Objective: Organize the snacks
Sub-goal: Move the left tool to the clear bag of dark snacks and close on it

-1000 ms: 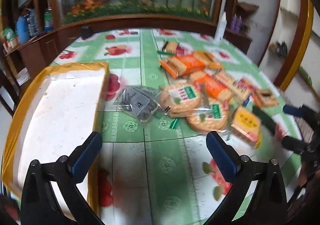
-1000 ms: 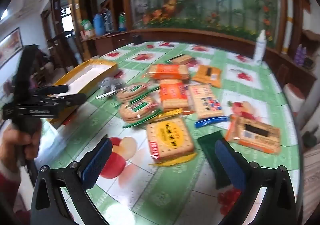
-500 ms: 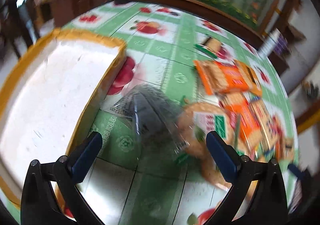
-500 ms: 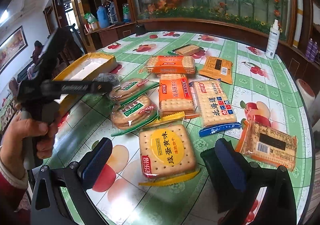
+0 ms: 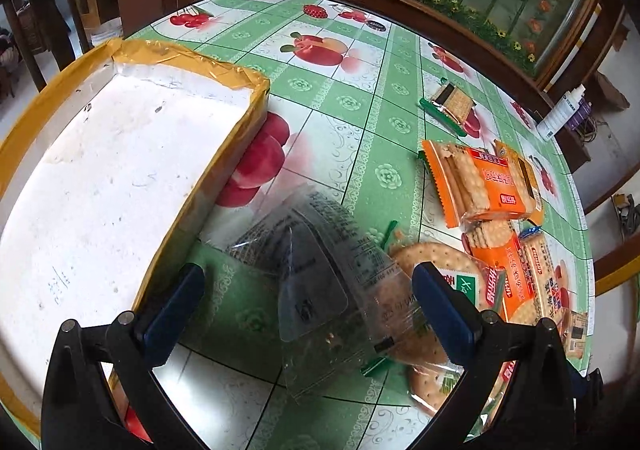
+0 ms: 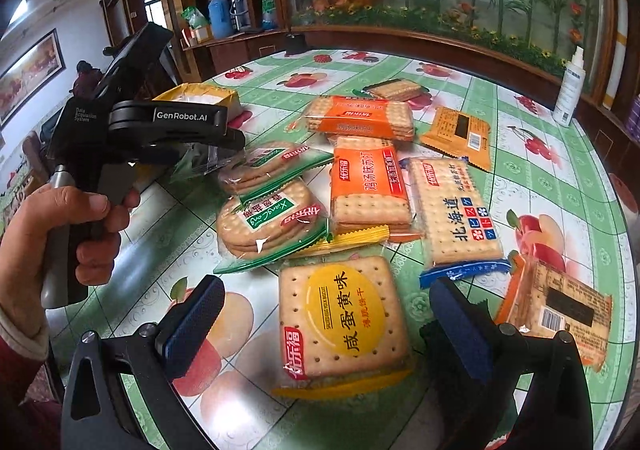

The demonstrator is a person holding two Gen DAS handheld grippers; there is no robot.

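Note:
My left gripper [image 5: 308, 310] is open and low over the table, with a clear crinkled plastic packet [image 5: 316, 262] lying between its blue pads [image 5: 172, 310]. A yellow-rimmed white tray [image 5: 192, 58] sits just to its left. Round cracker packs with green labels [image 5: 432, 278] lie under the right pad. My right gripper [image 6: 326, 326] is open above a square cracker pack with a yellow label [image 6: 340, 314]. Past it lie the round packs [image 6: 268, 218], orange packs [image 6: 368, 186] and a blue-edged pack [image 6: 460, 214]. A hand [image 6: 60, 234] holds the left tool beside the tray [image 6: 200, 96].
A white spray bottle [image 6: 570, 86] stands at the table's far right edge. A brown-and-orange pack [image 6: 560, 310] lies by my right finger, another orange one [image 6: 456, 134] further back. A small green-edged cracker pack [image 5: 452, 102] lies far off. Wooden cabinets ring the round table.
The left gripper has dropped and moved forward, so the clear packet now lies between its fingers. The right gripper has come closer to the yellow-label cracker pack.

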